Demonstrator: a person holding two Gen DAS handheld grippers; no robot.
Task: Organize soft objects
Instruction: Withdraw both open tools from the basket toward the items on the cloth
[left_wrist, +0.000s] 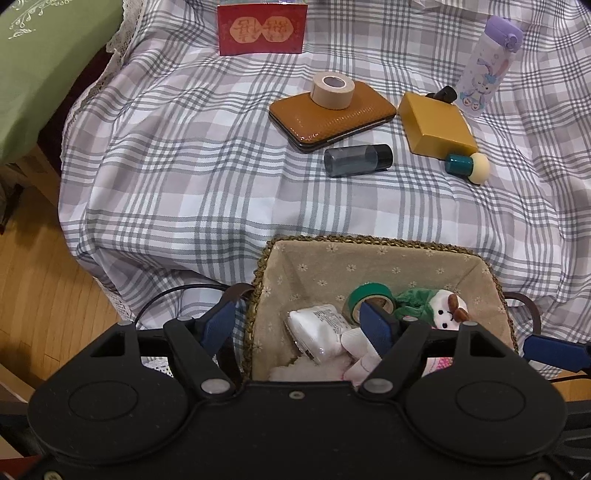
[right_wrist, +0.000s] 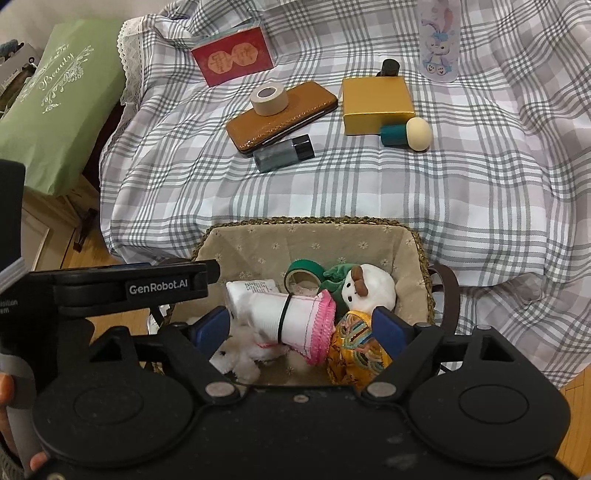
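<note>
Plush toys (right_wrist: 365, 291) fill fabric-lined woven basket (right_wrist: 314, 236).

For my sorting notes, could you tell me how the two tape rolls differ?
The beige tape roll sits flat, hole up, on the brown case out on the cloth; the green tape roll leans tilted inside the basket among soft items. Both are hollow-cored rolls.

basket (right_wrist: 419, 258): woven, cloth-lined, sitting at near edge of plaid cloth | white plush doll (right_wrist: 369, 286): lying inside against green tape roll (right_wrist: 301, 271) | pink-trimmed white sock roll (right_wrist: 299, 321): lying across centre | yellow embroidered pouch (right_wrist: 354, 347): resting beside it
</note>
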